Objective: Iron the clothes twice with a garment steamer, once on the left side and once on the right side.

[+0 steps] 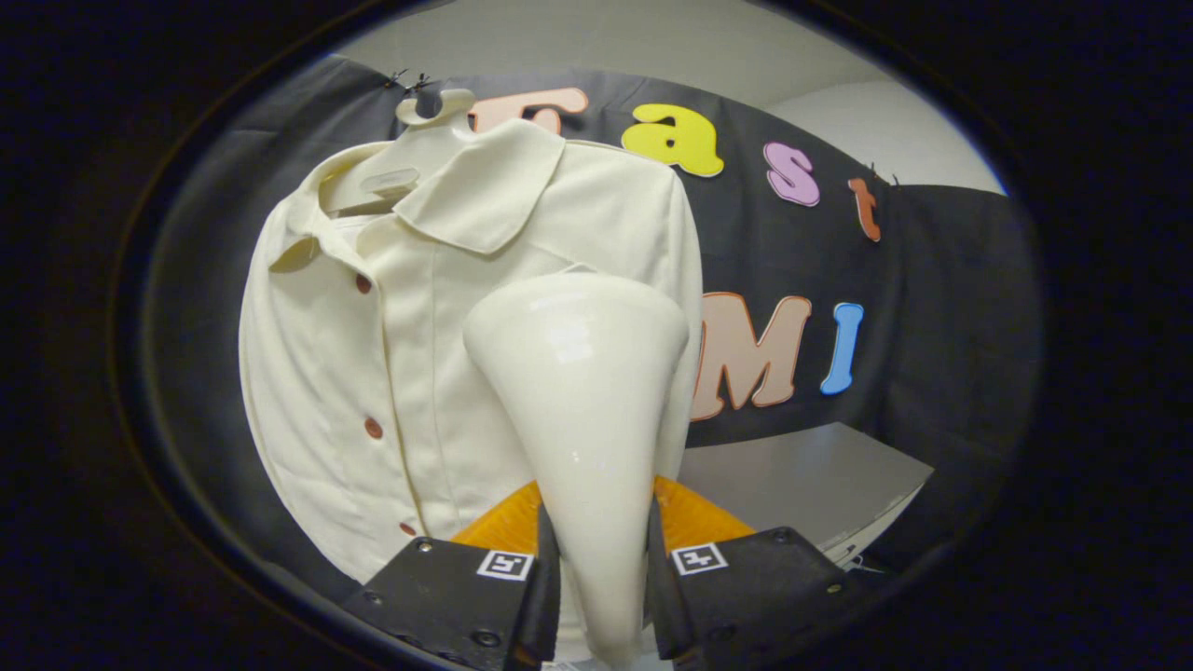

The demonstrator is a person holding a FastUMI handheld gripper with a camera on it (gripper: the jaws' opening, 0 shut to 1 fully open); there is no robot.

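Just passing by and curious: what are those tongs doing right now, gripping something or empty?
Tongs: closed on the cream garment steamer, both fingers pressing its narrow handle, its wide head up against the shirt on the hanger.

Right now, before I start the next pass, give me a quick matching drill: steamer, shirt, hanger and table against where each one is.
Things:
1. garment steamer
2. shirt
3. hanger
4. table

Places:
A. low, beyond the fingers, beside the shirt's hem
B. clamped between the fingers of the gripper, head against the shirt front
C. at the top, hooked through the collar
D. hanging buttoned before the black cloth

Pairs: 1-B, 2-D, 3-C, 4-A
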